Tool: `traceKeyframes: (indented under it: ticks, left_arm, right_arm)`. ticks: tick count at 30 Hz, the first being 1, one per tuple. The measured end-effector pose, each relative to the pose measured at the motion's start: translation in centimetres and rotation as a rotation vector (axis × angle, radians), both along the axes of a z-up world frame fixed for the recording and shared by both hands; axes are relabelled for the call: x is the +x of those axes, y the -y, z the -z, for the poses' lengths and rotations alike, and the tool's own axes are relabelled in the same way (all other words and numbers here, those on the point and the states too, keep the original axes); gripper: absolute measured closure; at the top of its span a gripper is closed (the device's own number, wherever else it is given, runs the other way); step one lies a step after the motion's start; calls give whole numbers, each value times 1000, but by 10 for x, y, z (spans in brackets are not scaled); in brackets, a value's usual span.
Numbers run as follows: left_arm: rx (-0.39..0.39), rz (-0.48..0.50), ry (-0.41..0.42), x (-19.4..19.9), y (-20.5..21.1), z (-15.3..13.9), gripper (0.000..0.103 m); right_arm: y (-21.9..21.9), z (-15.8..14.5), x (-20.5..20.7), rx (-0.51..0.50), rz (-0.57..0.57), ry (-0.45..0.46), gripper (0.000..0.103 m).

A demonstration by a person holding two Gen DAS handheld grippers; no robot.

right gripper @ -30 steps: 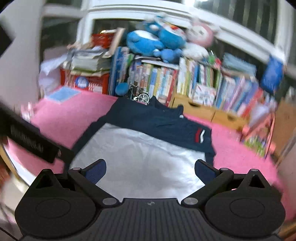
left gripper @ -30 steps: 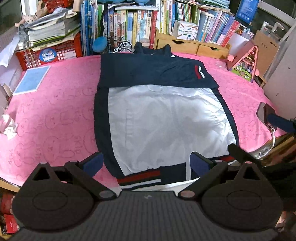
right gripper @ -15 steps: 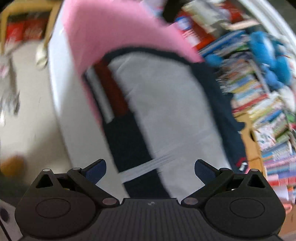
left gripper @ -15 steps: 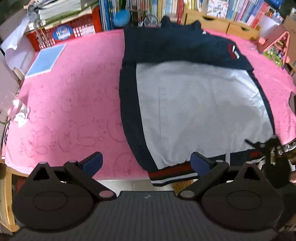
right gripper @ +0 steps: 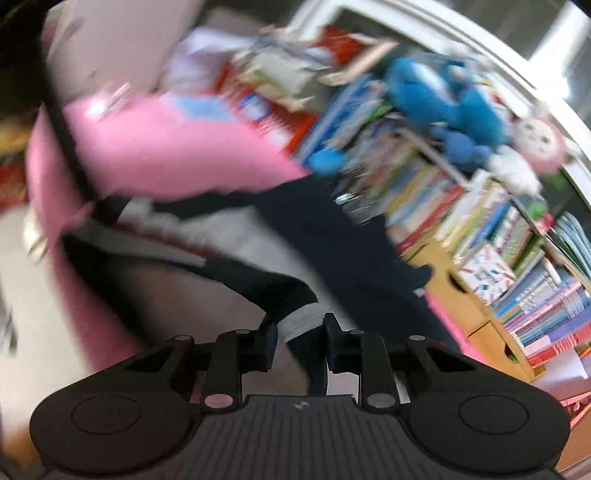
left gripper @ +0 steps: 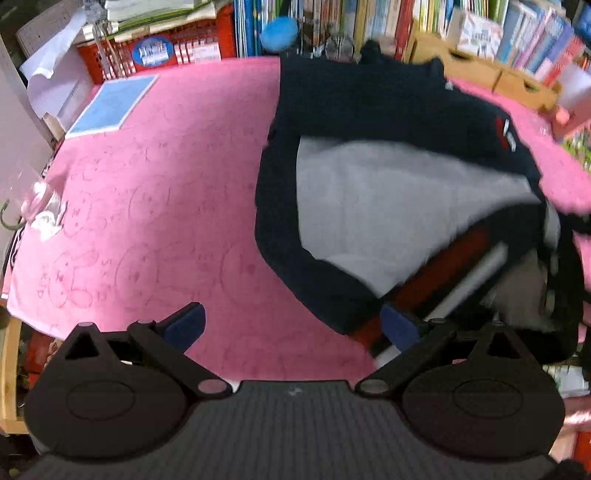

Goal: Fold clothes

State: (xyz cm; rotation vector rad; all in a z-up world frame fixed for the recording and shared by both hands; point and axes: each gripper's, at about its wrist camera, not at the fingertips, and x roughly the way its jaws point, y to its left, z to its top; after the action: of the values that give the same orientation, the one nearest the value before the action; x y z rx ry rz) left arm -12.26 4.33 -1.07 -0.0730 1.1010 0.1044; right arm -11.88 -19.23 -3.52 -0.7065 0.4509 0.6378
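Observation:
A navy and white jacket with a red and white striped hem lies on the pink table cover. Its near right corner is lifted and turned over toward the left. My left gripper is open above the table's front edge, its right finger at the hem's left end and nothing between the fingers. In the blurred right wrist view my right gripper is shut on a bunched fold of the jacket, holding it off the table.
Books, a red basket and wooden drawers line the far edge. A blue sheet lies at the back left and crumpled white paper at the left edge. Plush toys sit above the books.
My right gripper has closed on the jacket's near right corner and lifted it up and leftward, so the hem now runs diagonally. My left gripper has shifted left and stays open.

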Motion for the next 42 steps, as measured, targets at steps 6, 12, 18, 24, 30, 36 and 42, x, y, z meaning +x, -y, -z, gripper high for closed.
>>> traceKeyframes:
  ticks: [6,12,18,24,30,36,42]
  left_arm:
    - [48,-22,-11,28,8,-4,1]
    - [73,43,-39,46,36,8,1]
    - [128,146,-80,64,77,31,1]
    - [94,163,-123,86,95,56,1]
    - [215,195,-122,101,102,75,5]
    - [309,208,-82,108,84,72,8]
    - [331,152,-66,118,48,58,8]
  right_arm:
    - [-8,21,139,110,107,-221,80]
    - [-16,88,225,78,164,-514,56]
    - [3,83,234,87,181,-611,6]
    - [50,43,176,122,164,-557,3]
    - [64,46,89,39,148,-522,11]
    - [51,68,81,46,321,-587,54]
    - [83,46,102,152,547,-487,88]
